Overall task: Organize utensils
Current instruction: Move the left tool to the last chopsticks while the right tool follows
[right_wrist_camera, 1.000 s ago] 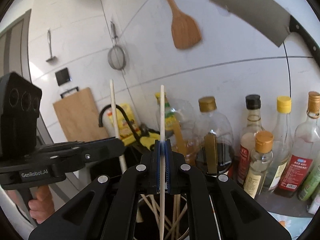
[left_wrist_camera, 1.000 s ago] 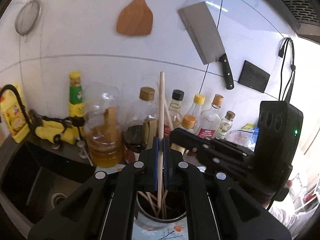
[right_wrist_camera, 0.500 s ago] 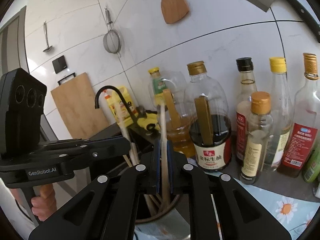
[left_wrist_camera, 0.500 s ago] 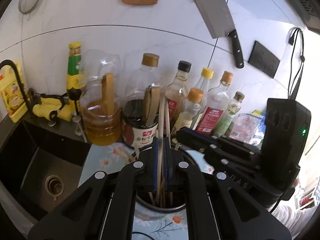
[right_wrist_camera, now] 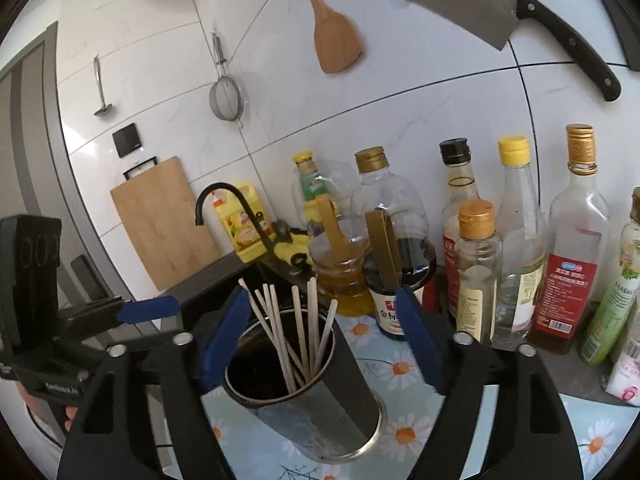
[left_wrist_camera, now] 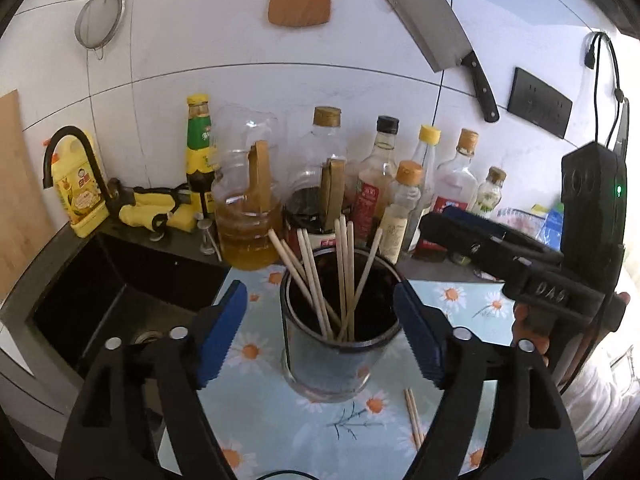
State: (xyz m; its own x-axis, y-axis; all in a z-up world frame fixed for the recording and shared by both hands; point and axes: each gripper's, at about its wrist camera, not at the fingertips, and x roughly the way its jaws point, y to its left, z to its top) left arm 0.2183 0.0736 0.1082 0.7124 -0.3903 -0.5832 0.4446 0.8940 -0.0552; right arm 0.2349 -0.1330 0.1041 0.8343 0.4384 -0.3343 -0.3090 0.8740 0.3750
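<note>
The left gripper (left_wrist_camera: 320,332) and the right gripper (right_wrist_camera: 320,340) are both standing open over the dark holder (left_wrist_camera: 340,356).

Their jaws have just been opening, and the blue pads are gripping nothing; the holder is only showing between them. The chopsticks (left_wrist_camera: 340,276) are standing loose inside the holder and leaning on its rim. The holder is sitting on the daisy mat (left_wrist_camera: 260,412), in front of the bottles (right_wrist_camera: 476,272). Two more chopsticks (left_wrist_camera: 413,418) are lying on the mat beside it.

The left claw (right_wrist_camera: 148,308), seen at the far left of the right claw's view, carries white lettering on its black body, too blurred to read. Bottle labels (right_wrist_camera: 390,314) just beyond the right claw (right_wrist_camera: 320,344) show Chinese print, illegible here.
</note>
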